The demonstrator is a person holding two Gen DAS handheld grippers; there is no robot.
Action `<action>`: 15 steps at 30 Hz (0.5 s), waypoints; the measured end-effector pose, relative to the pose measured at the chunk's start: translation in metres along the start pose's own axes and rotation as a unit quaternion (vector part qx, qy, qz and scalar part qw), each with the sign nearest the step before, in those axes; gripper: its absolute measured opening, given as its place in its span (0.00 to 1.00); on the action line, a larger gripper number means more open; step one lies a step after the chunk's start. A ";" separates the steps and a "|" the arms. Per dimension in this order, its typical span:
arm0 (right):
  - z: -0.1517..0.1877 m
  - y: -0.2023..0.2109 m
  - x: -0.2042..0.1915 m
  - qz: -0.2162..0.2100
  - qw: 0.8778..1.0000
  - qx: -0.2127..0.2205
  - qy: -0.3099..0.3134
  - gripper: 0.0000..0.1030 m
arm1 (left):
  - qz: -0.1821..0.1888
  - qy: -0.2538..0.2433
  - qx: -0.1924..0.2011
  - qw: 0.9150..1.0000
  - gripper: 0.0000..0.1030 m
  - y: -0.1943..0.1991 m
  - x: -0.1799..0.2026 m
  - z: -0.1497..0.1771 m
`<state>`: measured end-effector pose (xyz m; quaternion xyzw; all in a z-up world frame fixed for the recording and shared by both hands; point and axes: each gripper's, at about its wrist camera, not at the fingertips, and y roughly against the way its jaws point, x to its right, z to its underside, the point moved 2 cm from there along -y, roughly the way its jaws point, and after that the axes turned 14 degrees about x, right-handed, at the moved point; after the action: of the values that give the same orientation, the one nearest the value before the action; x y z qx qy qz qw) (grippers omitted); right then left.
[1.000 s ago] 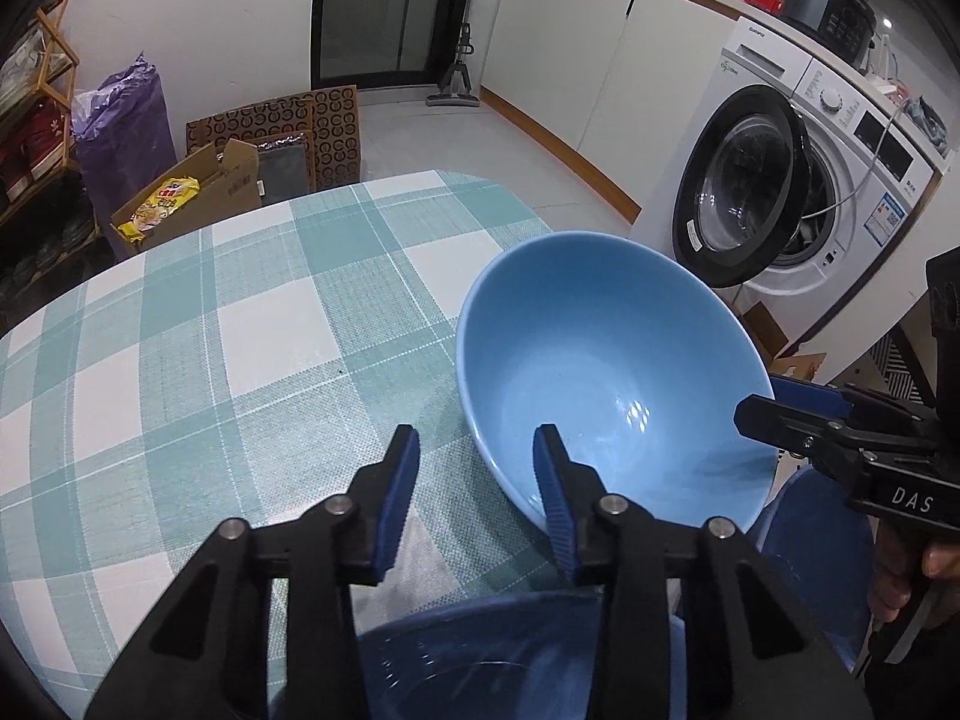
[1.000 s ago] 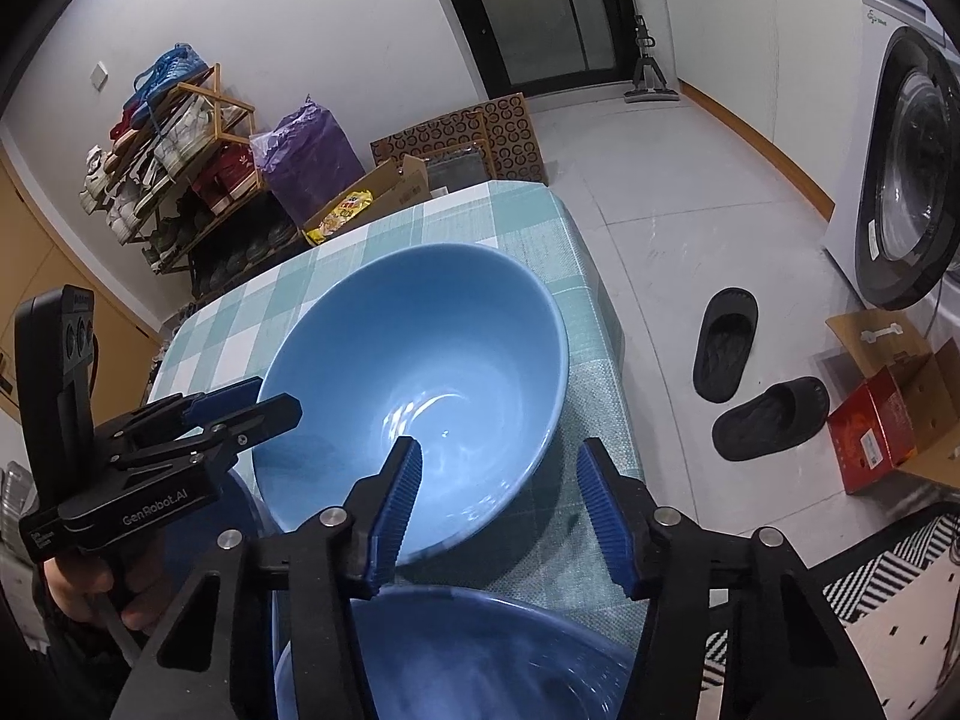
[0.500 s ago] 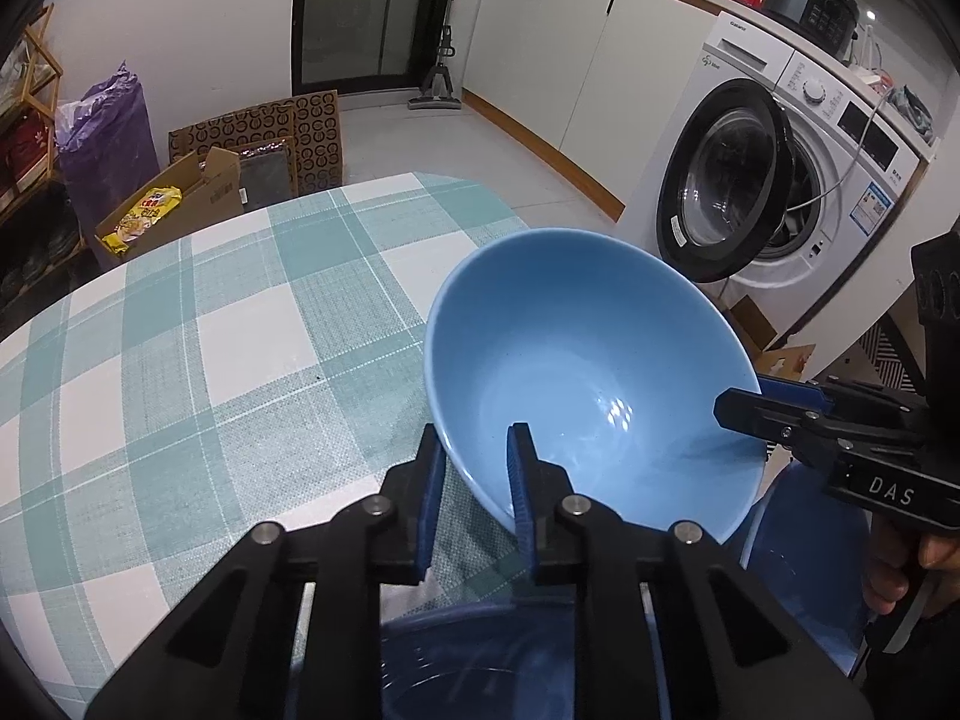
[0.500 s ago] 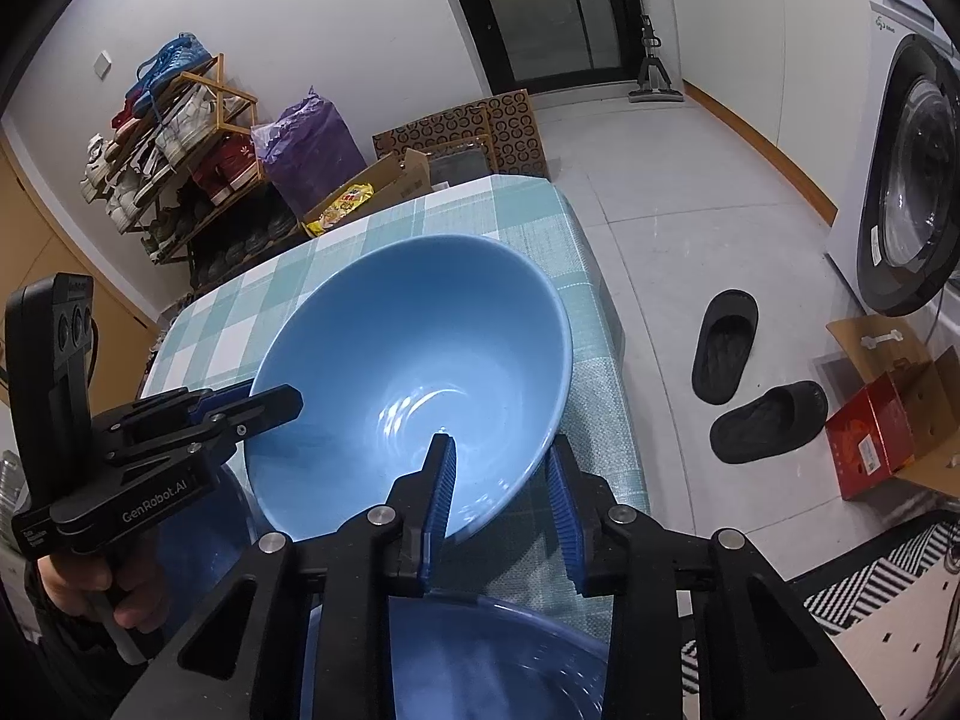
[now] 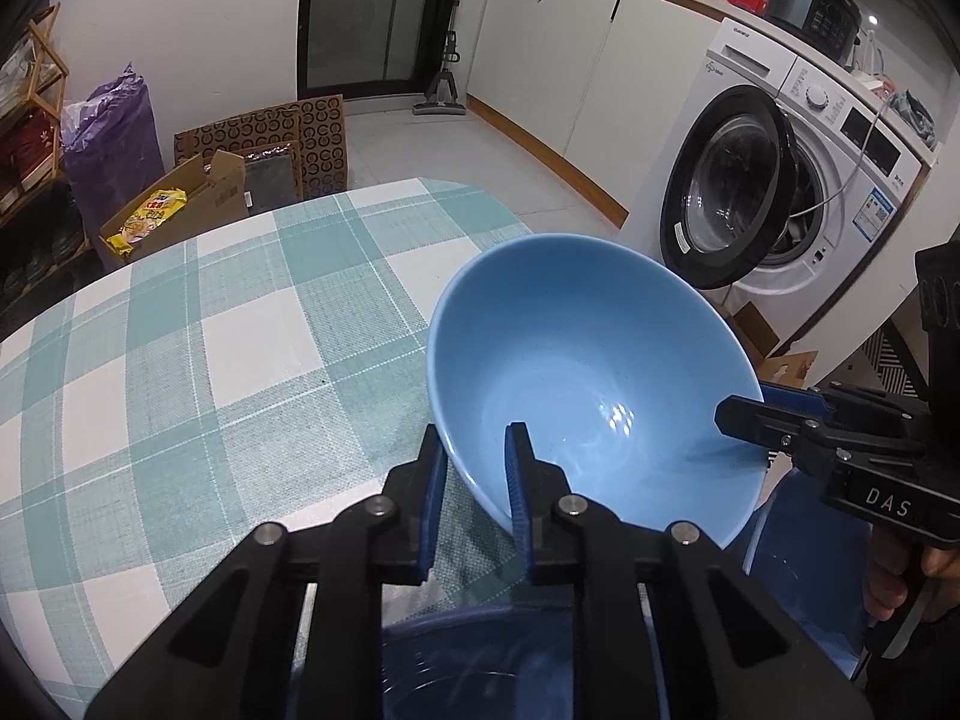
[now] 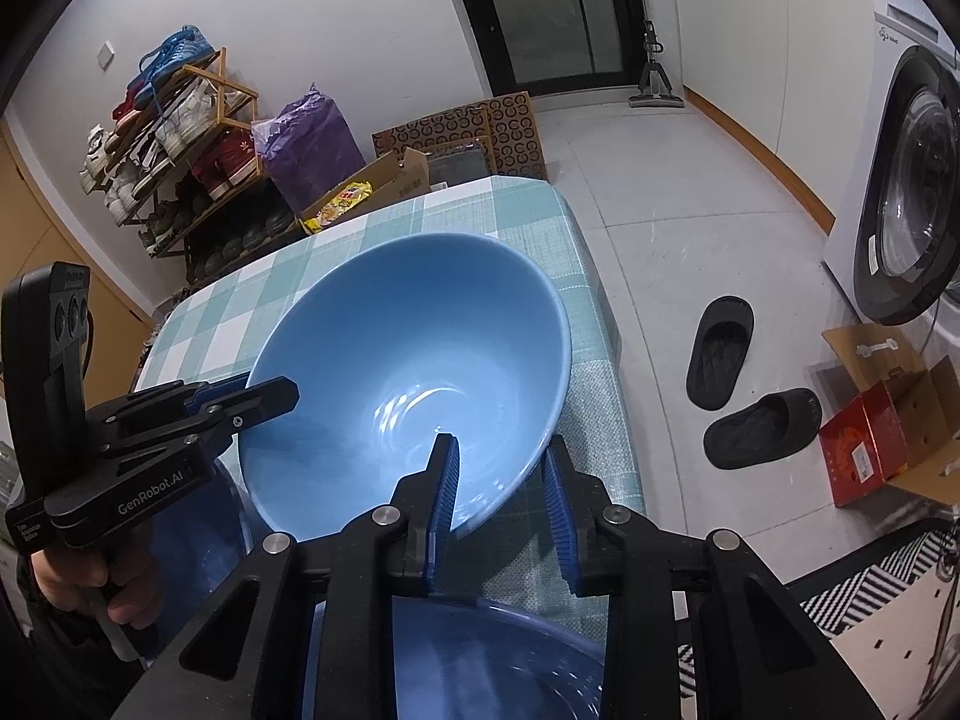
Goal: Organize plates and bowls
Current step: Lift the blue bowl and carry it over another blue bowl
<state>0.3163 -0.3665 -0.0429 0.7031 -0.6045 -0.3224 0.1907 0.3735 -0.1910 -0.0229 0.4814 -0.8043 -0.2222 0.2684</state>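
A large light-blue bowl (image 5: pixel 591 384) is held tilted above the checked table (image 5: pixel 198 348). My left gripper (image 5: pixel 477 483) is shut on its near rim, one finger inside and one outside. My right gripper (image 6: pixel 501 501) is shut on the opposite rim of the same bowl (image 6: pixel 408 372); it shows from the side in the left wrist view (image 5: pixel 774 417). Dark-blue dishes lie below the grippers: one under the left gripper (image 5: pixel 480 666), one under the right (image 6: pixel 510 666).
A washing machine (image 5: pixel 798 180) with its door open stands to the right of the table. Slippers (image 6: pixel 720 354) and a red box (image 6: pixel 870 450) lie on the floor. A shoe rack (image 6: pixel 174 144), a purple bag and cardboard boxes stand beyond the table's far end.
Both grippers went from open to shut on the bowl's rim, one on each side. The bowl has lifted and tilted off the table.
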 end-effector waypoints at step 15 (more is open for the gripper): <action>-0.004 0.023 -0.003 -0.001 0.999 0.030 0.010 0.28 | 0.001 -0.012 0.031 0.999 0.17 0.022 0.008 -0.009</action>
<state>0.3025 -0.3689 -0.0240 0.7121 -0.6114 -0.2971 0.1755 0.3617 -0.1891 -0.0004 0.4855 -0.8147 -0.2029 0.2437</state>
